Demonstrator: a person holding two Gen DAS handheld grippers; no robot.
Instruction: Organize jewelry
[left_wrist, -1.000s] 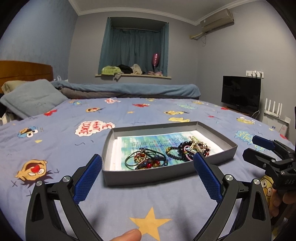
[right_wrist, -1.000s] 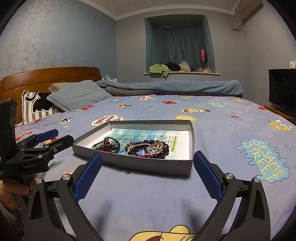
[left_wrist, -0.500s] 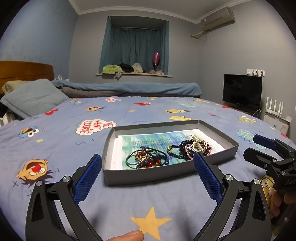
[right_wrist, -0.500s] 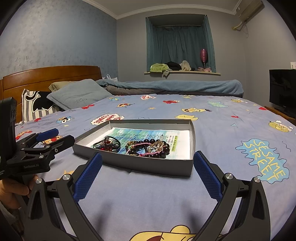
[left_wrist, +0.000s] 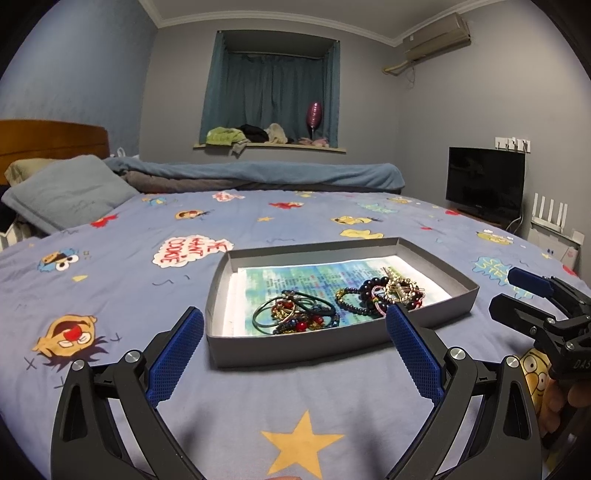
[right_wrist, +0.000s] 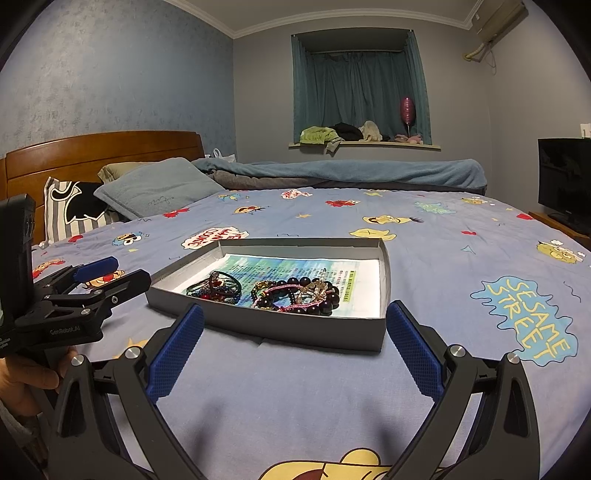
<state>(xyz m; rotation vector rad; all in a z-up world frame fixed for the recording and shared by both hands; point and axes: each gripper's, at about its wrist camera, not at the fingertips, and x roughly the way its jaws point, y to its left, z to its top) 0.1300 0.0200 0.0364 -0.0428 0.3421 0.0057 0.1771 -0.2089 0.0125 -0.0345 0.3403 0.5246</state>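
- Blue cartoon-print bedspread (left_wrist: 155, 295) covers the bed, a yellow star near the left wrist camera.
- Grey shallow tray (left_wrist: 332, 341) sits on it ahead of both grippers, lined with a printed sheet.
- Left gripper (left_wrist: 293, 356) hovers short of the tray, fingers spread wide, holding nothing.
- Right gripper (right_wrist: 293, 352) likewise gapes wide and empty.
- Tangled bracelets (left_wrist: 295, 314) and dark bead strands (left_wrist: 380, 295) lie inside the tray's near half.

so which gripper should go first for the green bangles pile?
Left, probably. The green bangles lie at the tray's near-left end, almost centred ahead of the left gripper's open jaws. The right gripper, also open, faces the dark bead bracelets instead; the bangles sit off to its left.
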